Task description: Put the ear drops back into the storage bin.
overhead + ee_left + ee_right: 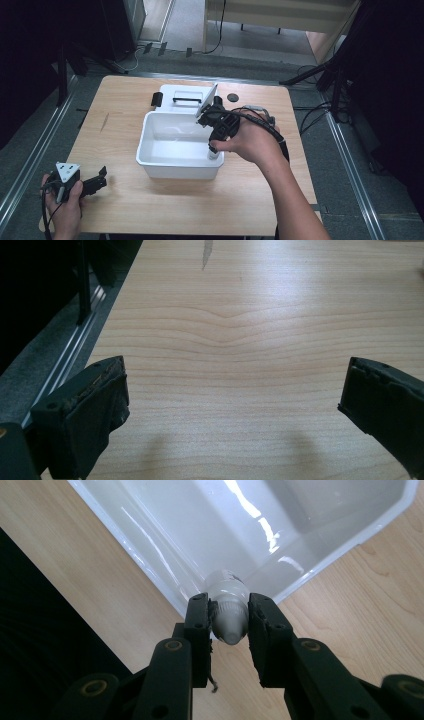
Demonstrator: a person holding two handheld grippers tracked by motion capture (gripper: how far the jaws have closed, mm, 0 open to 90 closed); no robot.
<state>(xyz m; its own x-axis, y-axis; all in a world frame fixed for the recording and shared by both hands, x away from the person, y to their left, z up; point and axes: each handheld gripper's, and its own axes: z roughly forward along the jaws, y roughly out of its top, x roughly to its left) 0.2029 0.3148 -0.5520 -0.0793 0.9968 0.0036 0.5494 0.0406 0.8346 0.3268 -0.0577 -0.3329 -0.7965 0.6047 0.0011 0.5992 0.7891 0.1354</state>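
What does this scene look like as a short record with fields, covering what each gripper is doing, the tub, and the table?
right gripper: shut on a small clear bottle, held over the near right corner of the tub
small clear bottle: pale, capped end toward the camera in the right gripper view
white tub: open, at the middle of the table; contents hard to tell
white lid: flat on the table behind the tub
left gripper: open, nothing between its jaws, at the table's near left corner
table: light wood

The right gripper (214,150) points steeply down, its jaws clamped; the left gripper (102,177) lies low and level, jaws spread wide.
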